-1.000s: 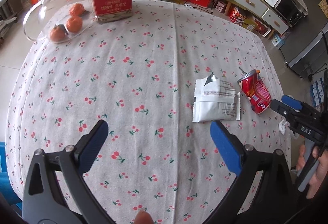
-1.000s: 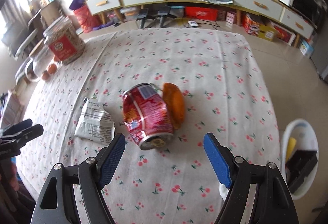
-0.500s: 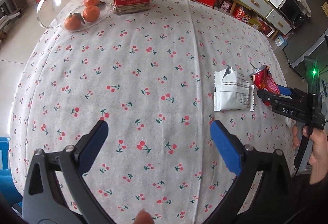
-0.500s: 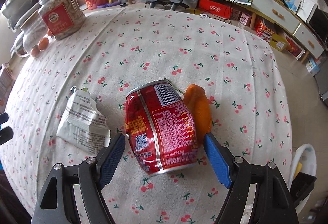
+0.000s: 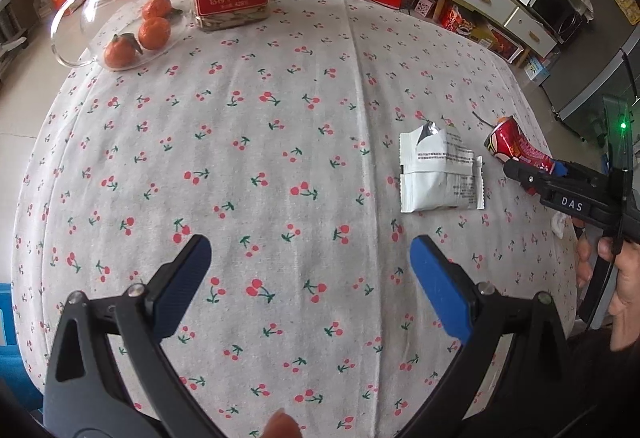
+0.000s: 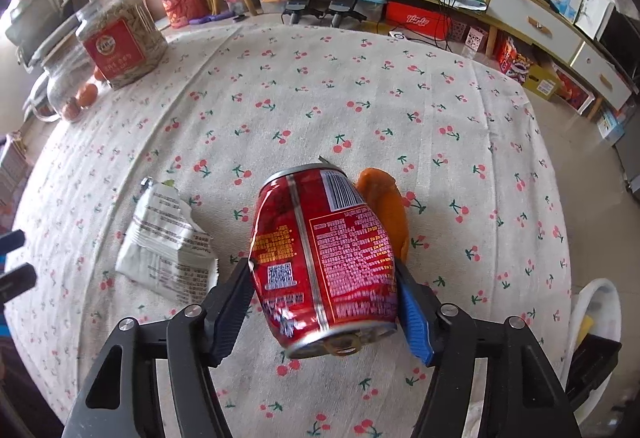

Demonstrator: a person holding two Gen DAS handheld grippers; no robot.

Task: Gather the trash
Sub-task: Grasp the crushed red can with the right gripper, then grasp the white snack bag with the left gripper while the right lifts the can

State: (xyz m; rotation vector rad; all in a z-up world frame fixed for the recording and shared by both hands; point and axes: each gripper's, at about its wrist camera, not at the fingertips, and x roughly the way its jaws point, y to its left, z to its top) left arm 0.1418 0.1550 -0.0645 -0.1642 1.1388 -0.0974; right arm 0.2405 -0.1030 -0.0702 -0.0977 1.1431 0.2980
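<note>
on my right wrist view the dented red can (image 6: 324,262) filled the middle, lying on its side with its rim end toward the camera; the left wrist view caught only its far end (image 5: 516,149) poking past the right gripper (image 5: 532,177). the right gripper (image 6: 324,302) was closing on the can, both pads against its sides. an orange peel (image 6: 384,209) lay touching the can's right side, seen only from the right wrist. left of the can lay the torn white wrapper (image 6: 168,242), near but apart. my left gripper (image 5: 310,270) hung wide with nothing between its pads, well apart from the can. all sat on a cherry-print tablecloth (image 6: 360,109); far beyond the can stood a seed jar (image 6: 120,45) and a glass jar of oranges (image 5: 124,21). right of the can, off the table, stood a white bin (image 6: 596,322).
</note>
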